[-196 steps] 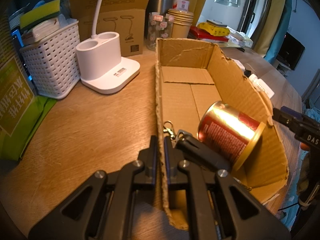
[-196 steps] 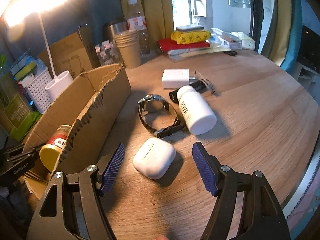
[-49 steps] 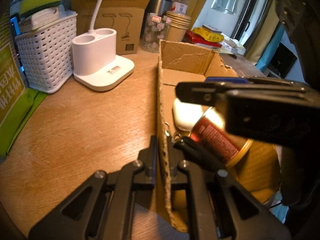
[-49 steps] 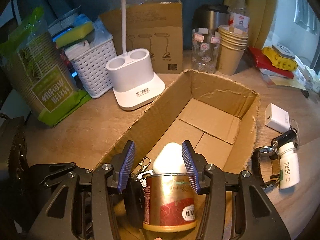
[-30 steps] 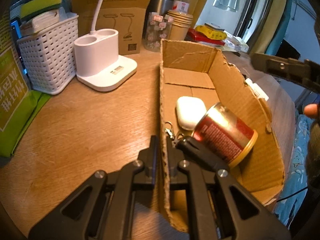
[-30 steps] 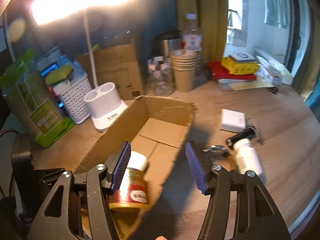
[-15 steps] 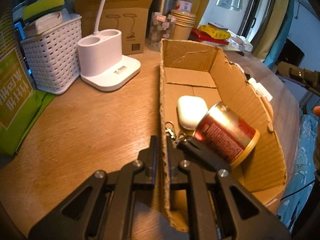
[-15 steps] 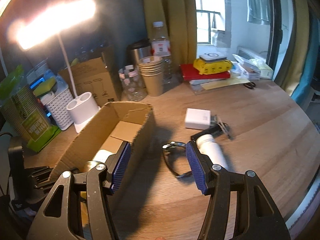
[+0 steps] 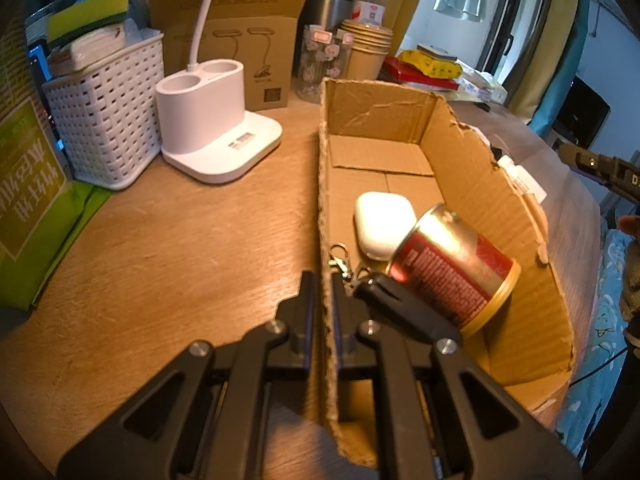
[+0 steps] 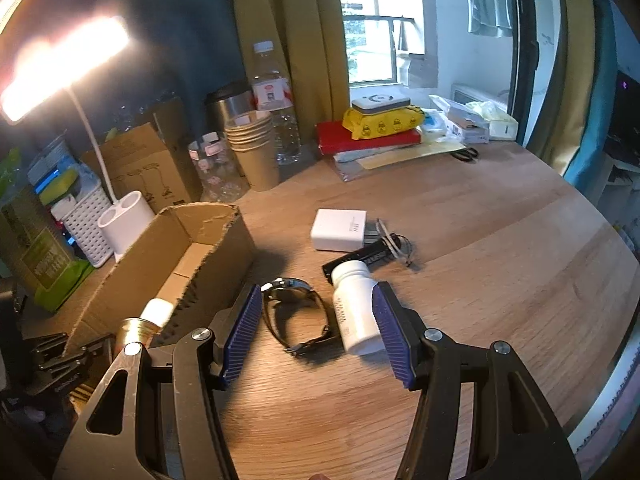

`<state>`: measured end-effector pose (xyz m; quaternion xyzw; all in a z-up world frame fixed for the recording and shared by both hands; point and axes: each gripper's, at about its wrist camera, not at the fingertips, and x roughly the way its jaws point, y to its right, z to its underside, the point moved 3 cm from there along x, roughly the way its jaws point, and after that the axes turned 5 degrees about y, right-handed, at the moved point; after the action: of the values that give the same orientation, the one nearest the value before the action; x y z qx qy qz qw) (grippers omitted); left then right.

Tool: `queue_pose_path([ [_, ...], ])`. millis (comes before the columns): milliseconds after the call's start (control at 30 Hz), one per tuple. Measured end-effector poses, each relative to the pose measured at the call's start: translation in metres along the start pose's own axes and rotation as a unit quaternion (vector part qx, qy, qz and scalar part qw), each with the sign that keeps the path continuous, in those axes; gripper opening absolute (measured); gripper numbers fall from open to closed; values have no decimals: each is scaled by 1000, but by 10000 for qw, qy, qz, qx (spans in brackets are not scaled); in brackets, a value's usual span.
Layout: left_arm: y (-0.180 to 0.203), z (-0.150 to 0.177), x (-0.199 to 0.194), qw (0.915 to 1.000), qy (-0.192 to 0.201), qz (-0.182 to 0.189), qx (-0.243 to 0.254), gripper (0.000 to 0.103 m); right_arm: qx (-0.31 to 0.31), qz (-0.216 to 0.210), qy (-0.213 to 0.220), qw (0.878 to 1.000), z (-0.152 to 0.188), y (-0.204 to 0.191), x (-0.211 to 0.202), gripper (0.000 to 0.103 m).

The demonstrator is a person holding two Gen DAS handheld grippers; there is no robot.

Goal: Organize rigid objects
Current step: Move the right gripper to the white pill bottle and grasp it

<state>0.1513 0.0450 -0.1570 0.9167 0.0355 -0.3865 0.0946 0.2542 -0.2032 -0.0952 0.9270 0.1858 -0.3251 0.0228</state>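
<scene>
My left gripper [image 9: 322, 312] is shut on the near left wall of an open cardboard box [image 9: 326, 184]. Inside the box lie a white earbud case [image 9: 382, 220], a red and gold can [image 9: 452, 270] on its side, and a black key fob with a clasp [image 9: 384, 300]. My right gripper [image 10: 316, 324] is open and empty, above a wristwatch [image 10: 296, 312] and a white pill bottle [image 10: 354, 304] lying on the wooden table. A white charger block [image 10: 338, 230] and a black stick-shaped item [image 10: 360, 258] lie beyond them. The box shows at left in the right wrist view [image 10: 216, 248].
A white lamp base [image 9: 212, 136], a white basket [image 9: 108, 108], a green bag [image 9: 24, 200], a brown carton [image 9: 240, 40], paper cups [image 10: 254, 148], a glass jar [image 10: 214, 168] and a water bottle [image 10: 276, 104] stand along the back. Books and packets [image 10: 372, 132] lie at back right.
My right gripper let go of the earbud case in the box, then drew out and moved right to hover over the watch and pill bottle. My left gripper has stayed clamped on the box wall.
</scene>
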Motion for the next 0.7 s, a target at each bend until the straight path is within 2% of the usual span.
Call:
queue_pose_path([
  [700, 4, -2, 6, 9999, -21, -122, 35, 8, 70, 114, -340, 9993, 15, 33, 52, 61],
])
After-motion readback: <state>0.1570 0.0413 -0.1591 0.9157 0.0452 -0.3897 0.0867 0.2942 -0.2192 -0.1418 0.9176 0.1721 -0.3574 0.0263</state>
